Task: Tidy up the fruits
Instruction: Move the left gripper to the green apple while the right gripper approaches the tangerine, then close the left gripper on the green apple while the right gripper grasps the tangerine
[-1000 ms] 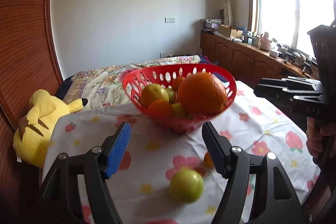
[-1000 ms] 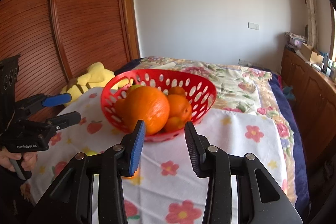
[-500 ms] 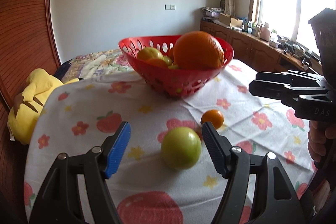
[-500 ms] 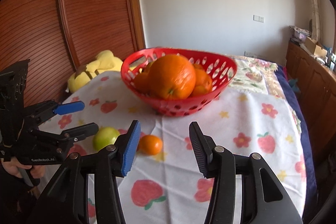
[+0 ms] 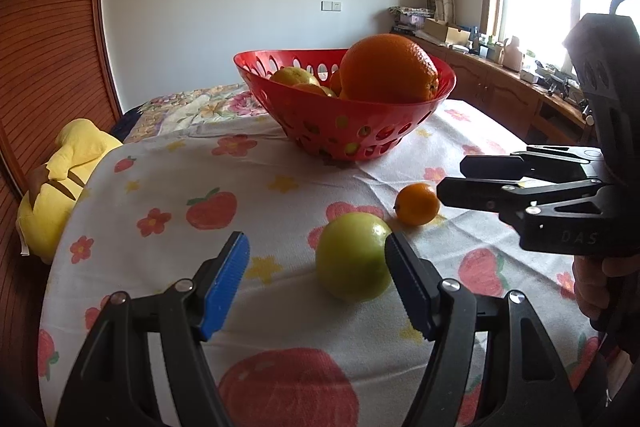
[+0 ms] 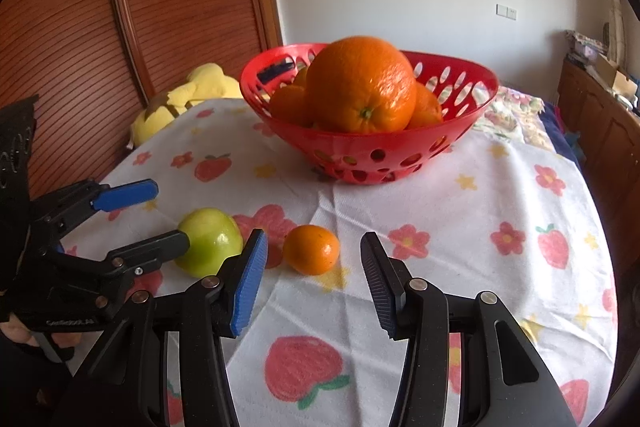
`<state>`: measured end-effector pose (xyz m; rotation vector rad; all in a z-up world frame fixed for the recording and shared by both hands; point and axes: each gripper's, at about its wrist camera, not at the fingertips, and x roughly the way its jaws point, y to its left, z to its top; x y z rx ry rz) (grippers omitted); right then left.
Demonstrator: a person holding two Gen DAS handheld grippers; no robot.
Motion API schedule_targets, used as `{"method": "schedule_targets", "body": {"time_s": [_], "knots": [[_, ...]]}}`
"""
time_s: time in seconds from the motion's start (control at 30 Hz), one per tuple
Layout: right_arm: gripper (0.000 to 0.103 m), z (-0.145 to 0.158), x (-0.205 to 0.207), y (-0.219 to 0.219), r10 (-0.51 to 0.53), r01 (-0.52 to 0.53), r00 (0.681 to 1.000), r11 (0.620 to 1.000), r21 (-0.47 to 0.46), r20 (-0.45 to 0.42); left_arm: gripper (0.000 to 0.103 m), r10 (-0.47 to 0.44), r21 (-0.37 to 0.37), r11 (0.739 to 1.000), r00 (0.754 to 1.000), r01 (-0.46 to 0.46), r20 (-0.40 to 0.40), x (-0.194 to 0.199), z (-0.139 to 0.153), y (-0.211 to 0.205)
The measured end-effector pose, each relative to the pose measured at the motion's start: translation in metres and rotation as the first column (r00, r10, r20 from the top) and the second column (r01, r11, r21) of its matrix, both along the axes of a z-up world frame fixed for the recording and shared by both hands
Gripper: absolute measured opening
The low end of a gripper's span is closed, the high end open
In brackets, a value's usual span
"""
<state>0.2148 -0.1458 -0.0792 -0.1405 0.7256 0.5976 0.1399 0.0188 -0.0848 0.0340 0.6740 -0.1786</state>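
A green apple (image 5: 353,255) lies on the flowered tablecloth, between the tips of my open left gripper (image 5: 316,259), close to its right finger. It also shows in the right wrist view (image 6: 211,241). A small orange (image 6: 311,249) lies just in front of my open right gripper (image 6: 312,267); it also shows in the left wrist view (image 5: 417,203). A red perforated basket (image 5: 360,121) behind them holds a big orange (image 5: 389,69) and several smaller fruits. Both grippers are empty.
A yellow plush toy (image 5: 60,183) lies off the table's left edge. A bed with a floral cover (image 6: 508,115) is behind the table. A wooden sliding door (image 6: 120,27) stands at the left, cabinets (image 5: 520,99) along the right wall.
Both grippers have come lower and closer to the table. The apple now sits between my left gripper's tips, and the small orange sits just ahead of my right gripper.
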Motion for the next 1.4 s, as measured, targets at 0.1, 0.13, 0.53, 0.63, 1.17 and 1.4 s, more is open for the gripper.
{"method": "schedule_targets", "body": {"time_s": [0.1, 0.13, 0.53, 0.63, 1.17, 1.4], "knots": [[0.049, -0.005, 0.005, 0.005, 0.003, -0.003, 1.000, 1.000, -0.009, -0.014, 0.071, 0.006, -0.010, 1.000, 1.000, -0.006, -0.005, 0.002, 0.001, 0.002], [0.049, -0.008, 0.008, 0.007, 0.005, -0.005, 1.000, 1.000, -0.014, -0.024, 0.071, 0.009, -0.011, 1.000, 1.000, -0.009, -0.005, 0.002, 0.001, 0.002], [0.049, -0.027, 0.021, 0.021, 0.023, -0.027, 0.997, 0.998, -0.053, -0.080, 0.071, 0.000, -0.001, 1.000, 1.000, 0.000, -0.005, 0.003, 0.001, 0.000], [0.047, -0.030, 0.021, 0.022, 0.025, -0.030, 0.996, 0.998, -0.062, -0.085, 0.071, -0.004, 0.004, 1.000, 1.000, 0.004, -0.007, 0.003, 0.001, -0.002], [0.039, -0.016, -0.007, -0.003, 0.025, -0.025, 0.998, 1.000, 0.001, -0.057, 0.071, -0.031, 0.024, 0.999, 0.999, 0.032, -0.021, 0.005, -0.002, -0.009], [0.039, -0.017, -0.033, -0.019, 0.001, 0.000, 0.999, 1.000, 0.017, -0.035, 0.071, -0.046, 0.042, 0.998, 0.999, 0.047, -0.024, 0.004, -0.002, -0.013]]}}
